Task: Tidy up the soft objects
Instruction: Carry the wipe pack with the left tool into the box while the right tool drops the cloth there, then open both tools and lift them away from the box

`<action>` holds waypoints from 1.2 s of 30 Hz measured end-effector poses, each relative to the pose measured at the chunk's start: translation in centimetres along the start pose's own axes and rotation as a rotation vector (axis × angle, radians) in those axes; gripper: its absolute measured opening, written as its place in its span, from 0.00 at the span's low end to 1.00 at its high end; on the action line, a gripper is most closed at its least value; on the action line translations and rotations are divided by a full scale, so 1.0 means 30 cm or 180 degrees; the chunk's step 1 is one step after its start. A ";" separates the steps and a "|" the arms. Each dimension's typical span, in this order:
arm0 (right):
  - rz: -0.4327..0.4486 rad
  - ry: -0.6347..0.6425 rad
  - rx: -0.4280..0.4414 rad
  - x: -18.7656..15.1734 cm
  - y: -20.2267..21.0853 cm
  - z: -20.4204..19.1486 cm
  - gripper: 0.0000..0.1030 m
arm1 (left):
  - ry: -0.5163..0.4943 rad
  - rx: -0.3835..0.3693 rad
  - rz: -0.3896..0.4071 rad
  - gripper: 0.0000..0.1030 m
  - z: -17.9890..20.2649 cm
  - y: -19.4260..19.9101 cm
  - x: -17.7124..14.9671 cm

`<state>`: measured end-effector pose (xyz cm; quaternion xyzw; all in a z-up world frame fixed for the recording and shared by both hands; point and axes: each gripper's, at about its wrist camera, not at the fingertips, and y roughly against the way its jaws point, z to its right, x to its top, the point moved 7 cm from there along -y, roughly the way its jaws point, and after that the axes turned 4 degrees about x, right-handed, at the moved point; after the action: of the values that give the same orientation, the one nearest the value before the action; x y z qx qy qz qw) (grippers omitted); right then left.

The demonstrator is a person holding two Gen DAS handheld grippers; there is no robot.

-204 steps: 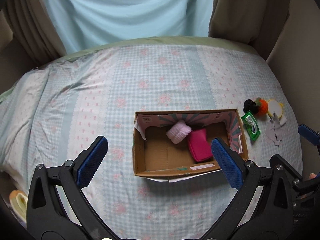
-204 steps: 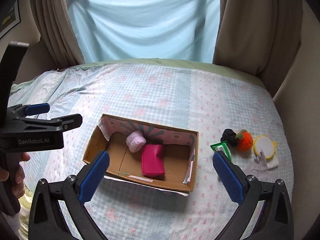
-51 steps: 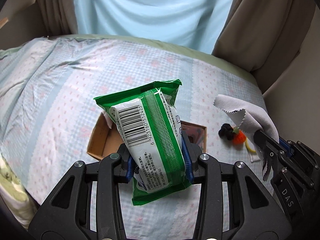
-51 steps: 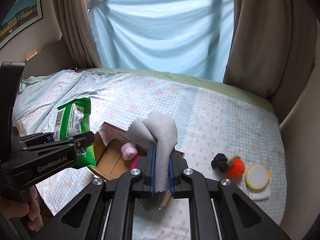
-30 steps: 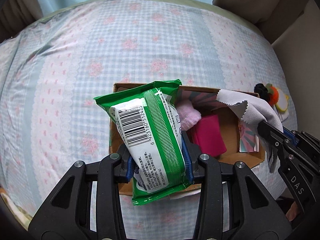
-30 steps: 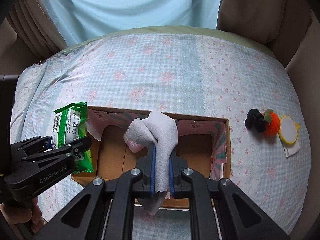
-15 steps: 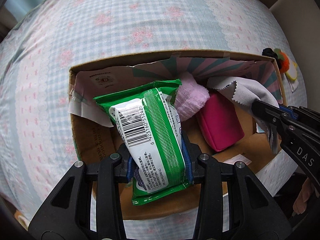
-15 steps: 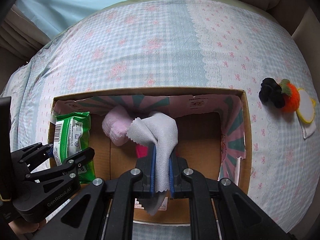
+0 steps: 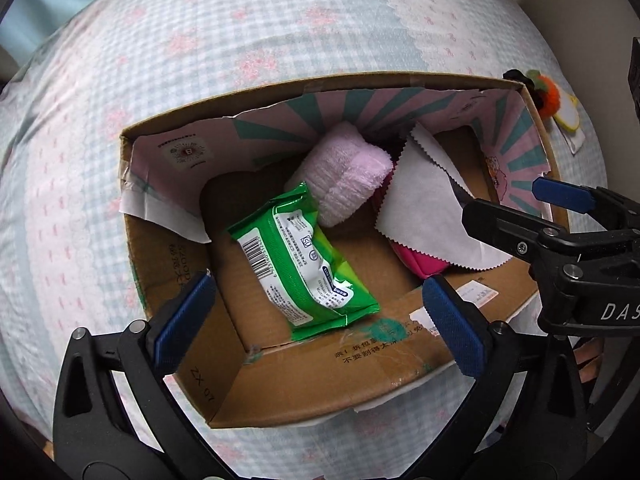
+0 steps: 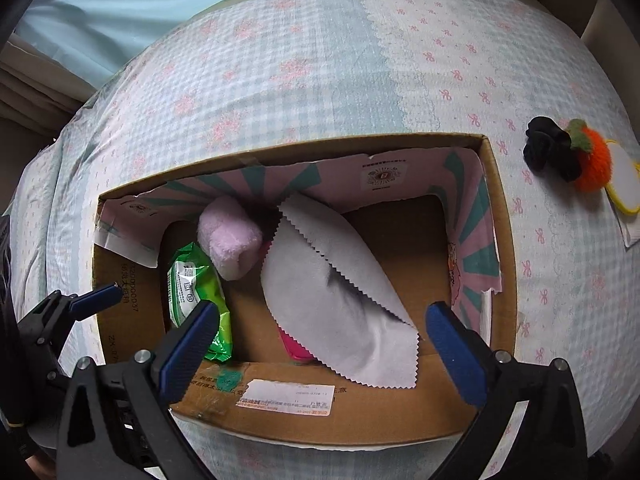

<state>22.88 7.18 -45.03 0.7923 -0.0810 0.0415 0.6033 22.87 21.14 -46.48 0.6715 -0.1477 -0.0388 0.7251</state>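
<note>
The left gripper point(image 9: 316, 304) hangs over the near left part of the cardboard box point(image 9: 320, 364) with its jaws spread wide and nothing between them; the right gripper point(image 10: 320, 344) is likewise spread and empty above the near right part. The green packet point(image 9: 304, 264) lies flat on the box floor, one end touching the pink rolled towel point(image 9: 344, 172) at the back wall. The grey cloth point(image 10: 340, 292) is draped loosely over the magenta pouch point(image 9: 424, 264), of which only an edge shows, and one corner of the cloth lies close to the near wall. Risk, in my judgement: the cloth is light and unfolded, so a jaw tip withdrawn carelessly could snag its zigzag edge and pull it out over the wall. The torn paper lining point(image 9: 160, 208) on the left wall stands loose and could catch a finger. The two grippers sit close together over the box, and a knock between them is possible on lifting. Outside, on the bedspread point(image 10: 320, 60) to the right, a black scrunchie point(image 10: 548, 148), an orange pompom point(image 10: 592, 164) and a round yellow-rimmed pad point(image 10: 624, 184) lie touching one another, well apart from the box. These appear to remain to be gathered. The right wall of the box stands between them and the right gripper, which would need to clear it.
</note>
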 end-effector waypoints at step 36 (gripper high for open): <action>0.1775 0.0375 -0.0376 -0.301 1.047 -0.083 1.00 | 0.0543 0.0262 0.1800 1.00 0.095 1.077 -0.269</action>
<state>8.49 2.16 -16.03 0.6992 -0.2627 0.2470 0.6173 9.81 23.53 -15.80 0.6334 -0.2688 0.2274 0.6891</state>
